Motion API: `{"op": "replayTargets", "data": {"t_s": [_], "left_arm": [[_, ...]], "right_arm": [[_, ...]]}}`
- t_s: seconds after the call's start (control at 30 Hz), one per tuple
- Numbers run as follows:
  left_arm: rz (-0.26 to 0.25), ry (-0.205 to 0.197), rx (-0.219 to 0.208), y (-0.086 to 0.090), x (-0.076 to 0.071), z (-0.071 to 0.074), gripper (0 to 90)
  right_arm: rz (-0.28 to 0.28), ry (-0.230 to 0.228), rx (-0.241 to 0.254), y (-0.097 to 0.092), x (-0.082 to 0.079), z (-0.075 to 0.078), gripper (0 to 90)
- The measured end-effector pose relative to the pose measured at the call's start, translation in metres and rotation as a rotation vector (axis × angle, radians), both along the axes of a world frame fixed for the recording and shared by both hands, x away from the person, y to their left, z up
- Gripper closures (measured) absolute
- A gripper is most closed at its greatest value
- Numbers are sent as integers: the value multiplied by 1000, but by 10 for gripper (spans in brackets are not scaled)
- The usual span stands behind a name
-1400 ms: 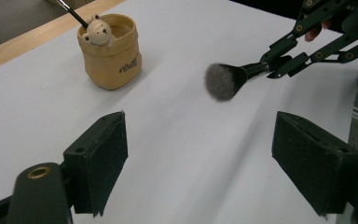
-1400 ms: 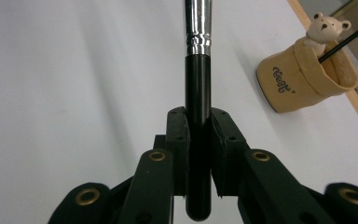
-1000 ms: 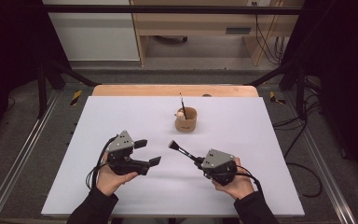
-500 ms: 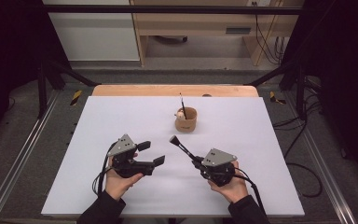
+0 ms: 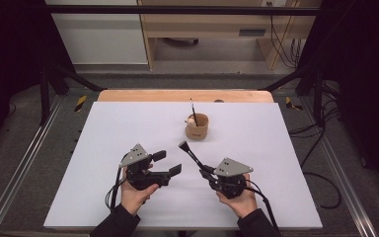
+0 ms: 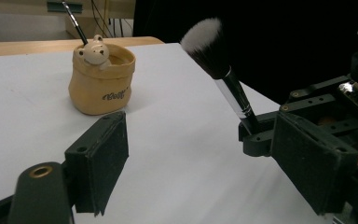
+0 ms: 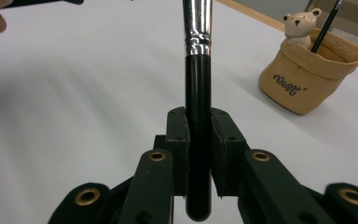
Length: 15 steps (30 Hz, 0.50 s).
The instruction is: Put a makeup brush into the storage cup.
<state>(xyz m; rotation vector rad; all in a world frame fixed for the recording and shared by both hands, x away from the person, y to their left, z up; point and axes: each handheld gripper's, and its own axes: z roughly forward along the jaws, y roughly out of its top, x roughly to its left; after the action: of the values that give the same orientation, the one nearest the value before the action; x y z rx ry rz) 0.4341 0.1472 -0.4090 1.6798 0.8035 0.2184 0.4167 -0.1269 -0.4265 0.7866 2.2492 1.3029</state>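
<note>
Right gripper (image 5: 203,171): jaws clamped on the black handle of the brush (image 7: 198,93), low down near its butt; the bristle head rises up and ahead of the jaws.
Left gripper (image 5: 167,163): jaws wide apart, nothing between them, held just beside the right one, its pads (image 6: 103,161) facing the brush.
Brush head (image 6: 204,39): white-tipped, in the air ahead of the left gripper, clear of the table.
Cup (image 5: 197,126): tan, with a small bear on its rim and a thin brush (image 6: 75,22) already standing in it; it sits on the table beyond both grippers, ahead of the held brush's tip and well apart from it.
Likely step: probably carrying the brush to the cup, or handing it to the left gripper; I cannot tell which.
Doing it well: the hold is far from the heavy head, so keep the squeeze firm and move slowly.
Entry: come over the rim on the side away from the thin brush, handle down.
Risk: the cup looks light; a sideways knock could tip it.
</note>
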Motion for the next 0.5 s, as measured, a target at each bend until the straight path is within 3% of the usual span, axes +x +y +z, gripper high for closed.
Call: {"op": "replayTargets", "data": {"t_s": [0.23,0.5], "left_arm": [[3,12,-55,-7,0,0,185],[4,21,-98,-15,2,1,207]], "right_arm": [[-17,-2,40,-1,-1,0,794],[-19,-2,52,2,-2,-1,794]]}}
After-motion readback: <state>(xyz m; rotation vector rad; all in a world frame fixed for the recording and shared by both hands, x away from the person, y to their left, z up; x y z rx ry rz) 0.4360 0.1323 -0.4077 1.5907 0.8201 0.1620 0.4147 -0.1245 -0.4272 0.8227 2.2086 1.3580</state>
